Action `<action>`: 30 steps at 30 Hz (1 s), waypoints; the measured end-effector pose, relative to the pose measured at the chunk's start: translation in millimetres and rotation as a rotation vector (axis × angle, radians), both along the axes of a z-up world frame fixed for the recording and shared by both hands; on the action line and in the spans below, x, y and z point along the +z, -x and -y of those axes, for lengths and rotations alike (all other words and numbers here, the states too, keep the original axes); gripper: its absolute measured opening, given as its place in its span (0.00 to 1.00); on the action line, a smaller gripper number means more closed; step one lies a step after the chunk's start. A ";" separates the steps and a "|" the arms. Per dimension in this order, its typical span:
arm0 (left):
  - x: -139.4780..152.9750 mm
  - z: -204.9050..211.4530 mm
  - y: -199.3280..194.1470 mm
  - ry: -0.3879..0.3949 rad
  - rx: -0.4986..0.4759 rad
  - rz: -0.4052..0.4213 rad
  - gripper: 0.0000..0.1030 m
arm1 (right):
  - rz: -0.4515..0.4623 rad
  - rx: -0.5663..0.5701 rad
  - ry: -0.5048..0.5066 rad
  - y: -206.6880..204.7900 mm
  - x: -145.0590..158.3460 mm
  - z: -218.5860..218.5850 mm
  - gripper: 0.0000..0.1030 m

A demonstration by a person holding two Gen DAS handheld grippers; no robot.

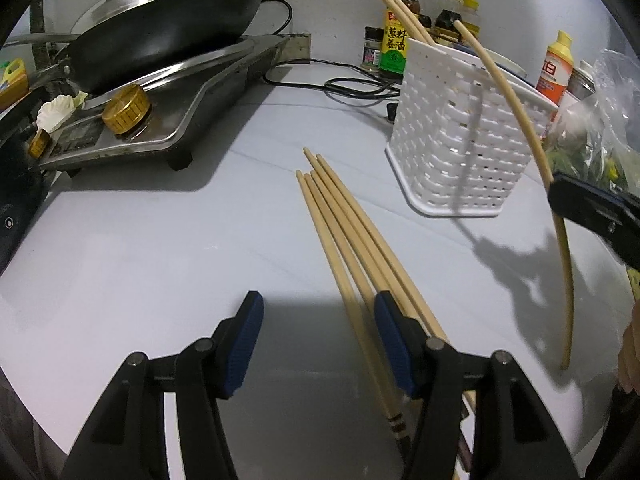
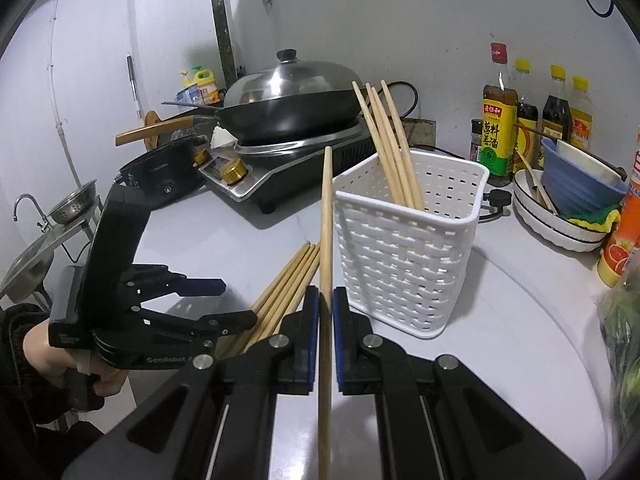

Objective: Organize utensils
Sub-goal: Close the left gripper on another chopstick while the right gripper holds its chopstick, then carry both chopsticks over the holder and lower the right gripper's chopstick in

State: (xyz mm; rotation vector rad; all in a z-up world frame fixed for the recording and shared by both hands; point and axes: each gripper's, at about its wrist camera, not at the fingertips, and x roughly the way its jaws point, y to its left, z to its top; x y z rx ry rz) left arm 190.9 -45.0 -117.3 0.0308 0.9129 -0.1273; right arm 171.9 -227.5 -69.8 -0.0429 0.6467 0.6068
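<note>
The right gripper [image 2: 327, 300] has its jaws pressed on a single chopstick [image 2: 326, 240], pinching it partway along its length. In the right wrist view the stick stands nearly straight up the picture, its tip ahead of the jaws and just left of the white basket [image 2: 404, 256], not yet over the rim. Its long axis runs forward along the gripper, away from the person.

The risk is a miss: with so much stick ahead of the jaws, the tip could strike the basket's near wall and tip or push the light basket, or the stick could swivel in the pinch. It could also clash with the chopsticks already inside [image 2: 390, 148] (they lean left and far, out over the rim).

The left gripper [image 1: 318, 340] has its jaws spread over the loose chopsticks [image 1: 344, 232] lying on the tabletop [image 1: 160, 248], pinching nothing. These lie side by side, thin ends far. One jaw overlaps the bundle, so closing here could scatter them or catch several at once.
</note>
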 end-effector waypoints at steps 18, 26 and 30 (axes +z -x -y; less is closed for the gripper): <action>-2.3 -16.5 0.5 0.050 0.016 0.024 0.06 | -0.001 0.023 0.028 -0.4 2.2 -16.8 0.06; 16.1 -18.6 5.9 0.080 0.008 0.075 0.06 | 0.021 0.024 0.038 2.3 13.4 -19.5 0.06; 35.8 -16.4 10.3 0.077 -0.007 0.125 0.06 | 0.034 0.026 0.027 4.0 23.5 -19.8 0.06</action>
